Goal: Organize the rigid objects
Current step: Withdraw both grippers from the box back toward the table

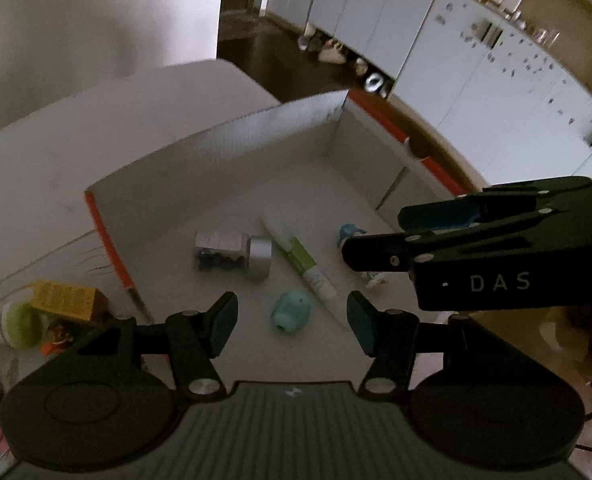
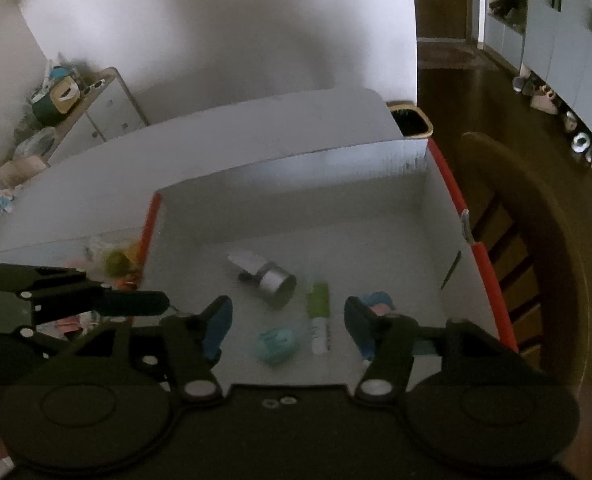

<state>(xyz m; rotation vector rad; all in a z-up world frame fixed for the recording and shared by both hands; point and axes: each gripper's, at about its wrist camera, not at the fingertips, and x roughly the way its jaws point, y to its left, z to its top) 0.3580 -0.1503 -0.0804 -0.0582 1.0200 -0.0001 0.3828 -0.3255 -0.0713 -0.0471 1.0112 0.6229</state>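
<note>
A white cardboard box [image 1: 255, 140] [image 2: 296, 184] with orange edges stands open below both grippers. On its floor lie a clear jar with a silver lid [image 1: 231, 254] [image 2: 269, 280] on its side, a white and green tube [image 1: 304, 260] [image 2: 320, 312], a small teal piece [image 1: 291, 308] [image 2: 275, 344] and a blue item [image 1: 350, 232] [image 2: 380, 300], partly hidden. My left gripper [image 1: 291, 322] hovers open above the teal piece, nothing between its pads. My right gripper [image 2: 289, 326] is open above the same spot, also empty, and reaches in from the right in the left wrist view.
Outside the box's left wall lie a yellow carton [image 1: 65, 298] and a green-capped tube [image 1: 11, 322]. A wooden chair [image 2: 528, 240] stands close to the box's right side, a dark bin [image 2: 410, 120] behind it. White cabinets [image 1: 456, 60] line the far wall.
</note>
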